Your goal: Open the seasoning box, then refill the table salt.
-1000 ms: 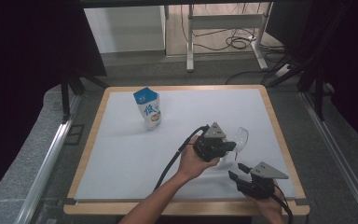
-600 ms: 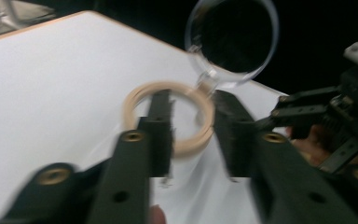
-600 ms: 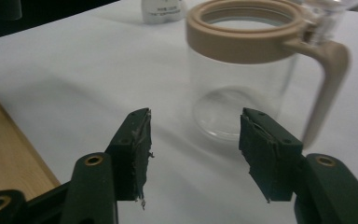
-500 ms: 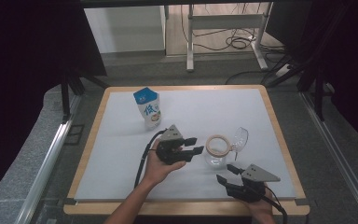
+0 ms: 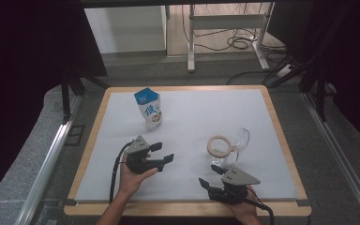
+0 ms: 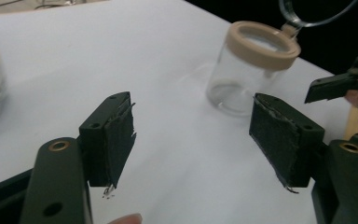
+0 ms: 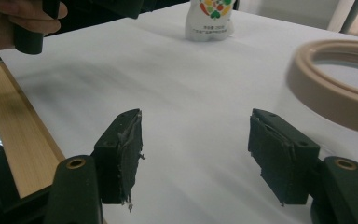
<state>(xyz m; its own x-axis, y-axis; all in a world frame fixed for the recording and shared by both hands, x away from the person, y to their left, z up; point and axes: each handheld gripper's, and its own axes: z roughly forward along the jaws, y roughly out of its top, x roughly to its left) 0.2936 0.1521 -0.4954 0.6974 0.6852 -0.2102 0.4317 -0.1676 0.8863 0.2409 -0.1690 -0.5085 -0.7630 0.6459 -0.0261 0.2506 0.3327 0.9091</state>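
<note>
Black hand-held gripper [image 5: 161, 153], grey plate

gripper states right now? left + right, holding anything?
Left gripper: open, nothing between its jaws, which have just been opening; clear of the glass jar.
Right gripper: open, empty, jaws also just opening.

left claw [image 5: 163, 152] open, empty | jar [image 5: 218, 151] lid open | right claw [image 5: 210, 176] open

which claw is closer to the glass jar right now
Right. The right claw sits just below the glass jar at the table's near edge, jaws open and empty. The left claw is farther off to the jar's left, also open and empty.
</note>
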